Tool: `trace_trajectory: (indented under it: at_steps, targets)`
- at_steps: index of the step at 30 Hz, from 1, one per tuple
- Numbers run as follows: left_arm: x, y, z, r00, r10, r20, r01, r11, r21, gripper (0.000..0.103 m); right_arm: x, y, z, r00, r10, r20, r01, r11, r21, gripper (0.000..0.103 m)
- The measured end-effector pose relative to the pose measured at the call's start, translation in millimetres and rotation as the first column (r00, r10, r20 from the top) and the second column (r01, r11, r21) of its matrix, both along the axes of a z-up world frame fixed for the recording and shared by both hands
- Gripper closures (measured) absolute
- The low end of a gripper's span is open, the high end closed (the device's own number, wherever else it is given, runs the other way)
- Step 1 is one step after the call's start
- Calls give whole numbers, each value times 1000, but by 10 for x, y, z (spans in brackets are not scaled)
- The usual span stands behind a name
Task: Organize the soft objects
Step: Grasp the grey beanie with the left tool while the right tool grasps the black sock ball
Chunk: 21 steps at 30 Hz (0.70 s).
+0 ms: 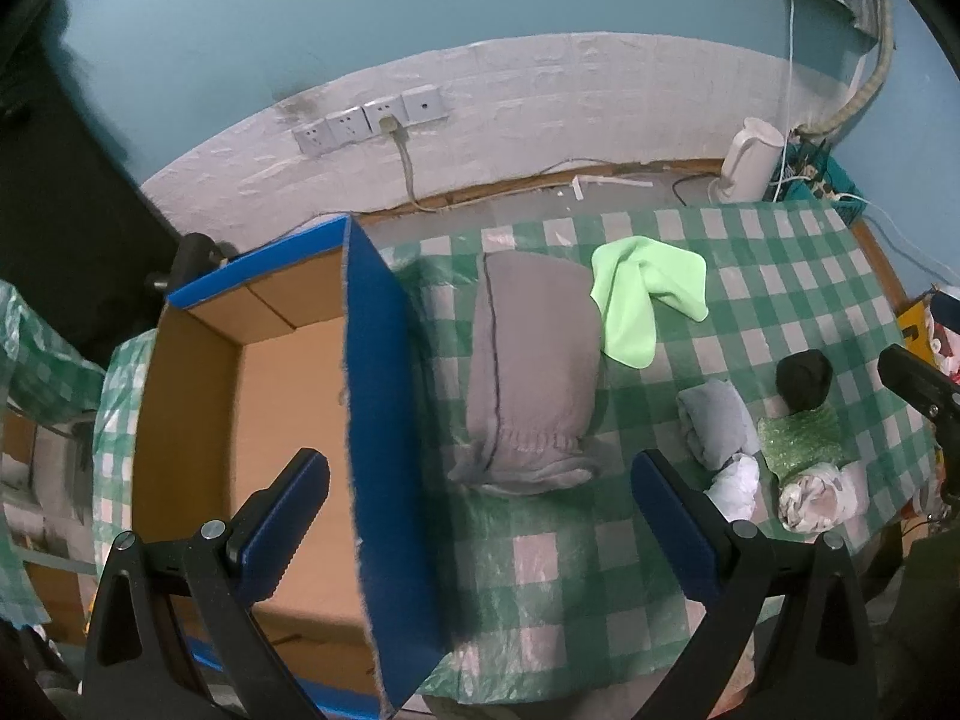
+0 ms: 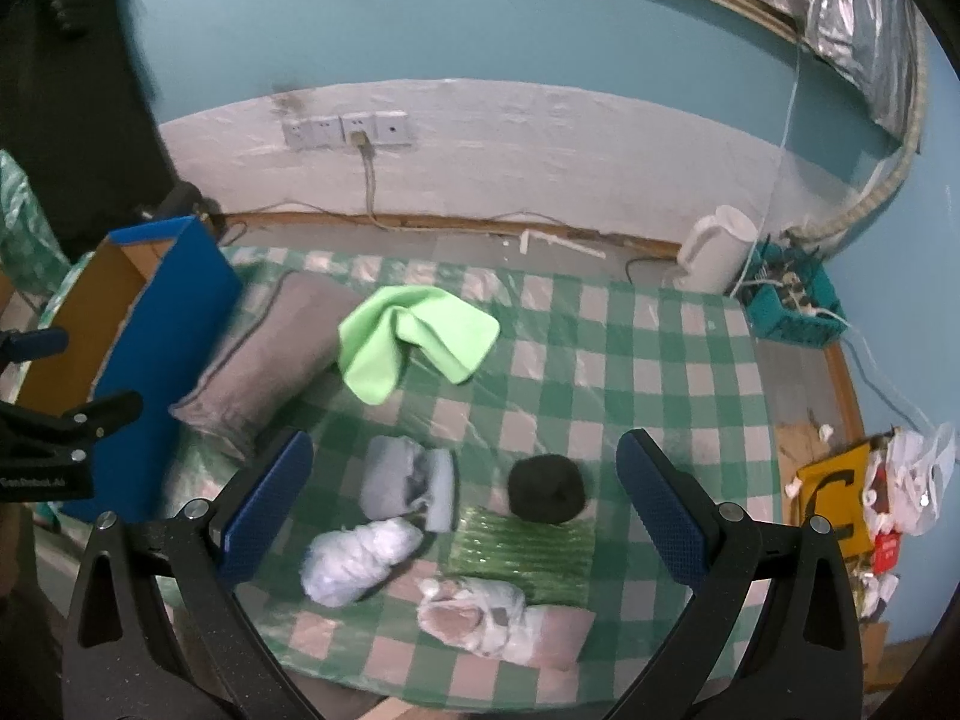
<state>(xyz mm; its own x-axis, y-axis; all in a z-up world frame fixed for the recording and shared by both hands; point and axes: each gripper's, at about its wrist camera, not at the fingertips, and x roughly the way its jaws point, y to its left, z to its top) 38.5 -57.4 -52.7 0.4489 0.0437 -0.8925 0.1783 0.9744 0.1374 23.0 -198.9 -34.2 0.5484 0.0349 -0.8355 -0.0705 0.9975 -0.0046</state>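
Both grippers' fingers spread, empty — left gripper (image 1: 480, 516), right gripper (image 2: 465, 498). Blue-sided cardboard box (image 1: 288, 420) appears empty; soft items ahead — grey folded garment (image 1: 531, 372), lime-green cloth (image 2: 414, 342) — remain on the bench (image 2: 660, 372).

The near end of the blue box (image 1: 384, 450) runs off the bottom edge of the left wrist view and is blurred. Behind the box, a dark object (image 1: 186, 261) is largely hidden, possibly a clamp. Right of the box, the green cloth (image 1: 636, 306) covers one corner of the grey cushion (image 1: 534, 372).
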Motion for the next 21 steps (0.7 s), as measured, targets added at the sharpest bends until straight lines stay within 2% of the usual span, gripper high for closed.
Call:
trace_trajectory:
  at_steps: [9,13,17,21]
  targets:
    - [241,-236,-214,998,-24,-63,26,999,25,2,155,-229,-229,997,-47,-68,49,998,30,3]
    - [396,-326,-373,994,-22,-104,25,999,27,2,253,-292,-386,991,-45,-124,51,998,43,3]
    - [561,-395,-531,992,-15,-128,19,999,32,2,331,-331,-534,986,-59,-153,62,998,13,3]
    - [690,-409,-655,987,3,-161,-2,1000,7,2,415,-379,-704,977,-72,-200,76,997,11,3]
